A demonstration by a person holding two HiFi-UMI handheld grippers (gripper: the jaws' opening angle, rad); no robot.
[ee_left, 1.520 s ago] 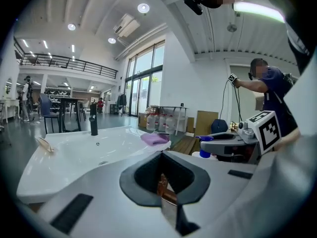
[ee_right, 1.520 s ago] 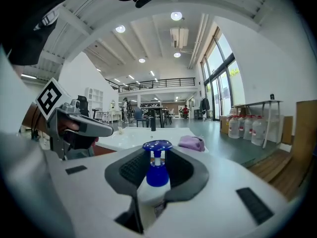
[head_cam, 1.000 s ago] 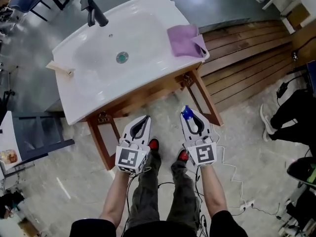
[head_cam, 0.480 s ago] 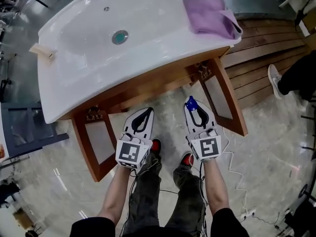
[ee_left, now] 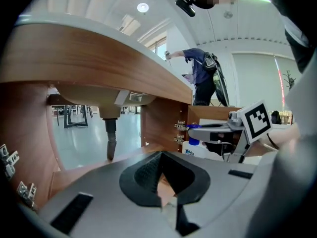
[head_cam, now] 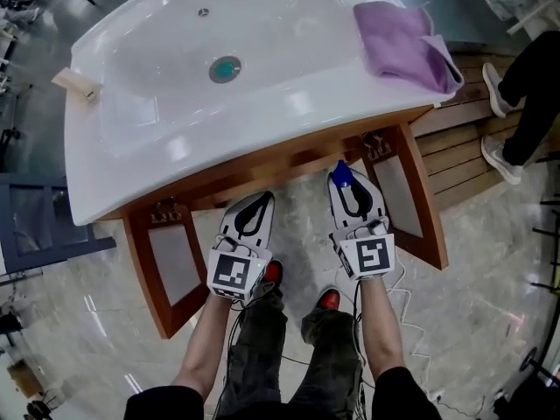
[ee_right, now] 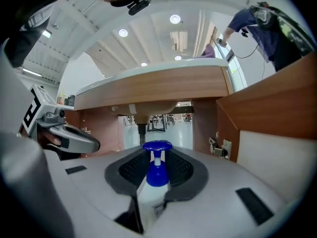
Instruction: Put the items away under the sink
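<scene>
Gripping a blue-capped bottle [ee_right: 157,174], right gripper [head_cam: 342,179]; left gripper [ee_left: 159,155] closed, empty.

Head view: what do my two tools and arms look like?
Left tool and right tool: white tapered shells, black ribbed pads inside, a cube with black-and-white square markers at the rear. Thin cables trail back from each. Forearms bare, short black sleeves.

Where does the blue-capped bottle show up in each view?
Head view: bottle in the right tool, centre right, below the wooden rail.
Left gripper view: bottle right of centre.
Right gripper view: bottle at bottom centre.
Shared landmark: wooden rail under the sink.
</scene>
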